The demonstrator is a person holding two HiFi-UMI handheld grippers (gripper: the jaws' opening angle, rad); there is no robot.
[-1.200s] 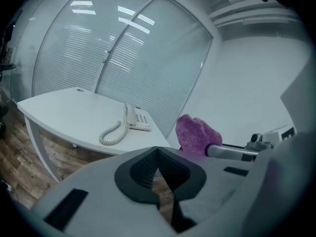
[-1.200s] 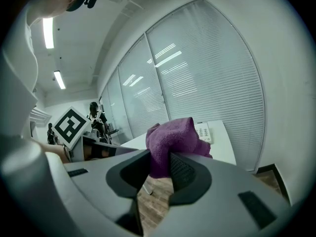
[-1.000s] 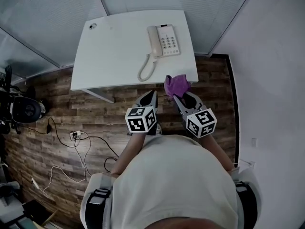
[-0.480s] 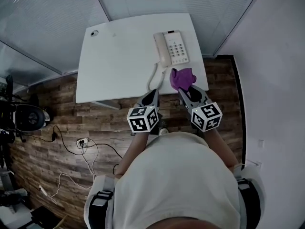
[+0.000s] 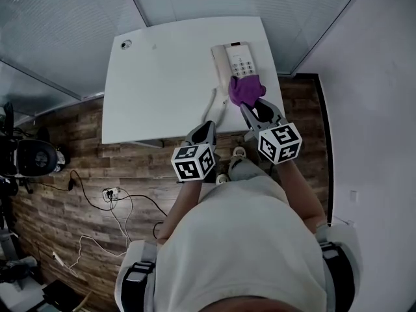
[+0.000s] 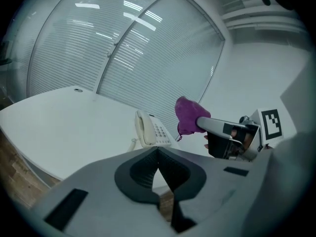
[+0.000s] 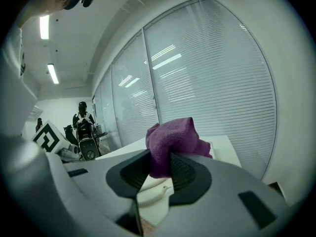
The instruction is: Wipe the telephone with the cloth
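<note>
A cream telephone [image 5: 235, 58] with a coiled cord [image 5: 213, 108] sits at the right side of the white table [image 5: 162, 83]; it also shows in the left gripper view as the telephone [image 6: 150, 129]. My right gripper [image 5: 249, 106] is shut on a bunched purple cloth [image 5: 246, 90], which hangs over the phone's near end. The purple cloth [image 7: 170, 144] fills the right gripper's jaws in its own view. My left gripper [image 5: 207, 130] is shut and holds nothing, just off the table's near edge, left of the cord.
Wooden floor [image 5: 84, 168] lies left of the table, with cables and a power strip [image 5: 110, 192]. Glass walls with blinds [image 5: 58, 31] stand behind the table. A person [image 7: 81, 118] stands far off beside equipment. A small round grommet [image 5: 126, 44] sits at the table's far left.
My right gripper has carried the purple cloth forward from off the table's near edge to over the phone's near end. The left gripper has stayed near the table's edge.
</note>
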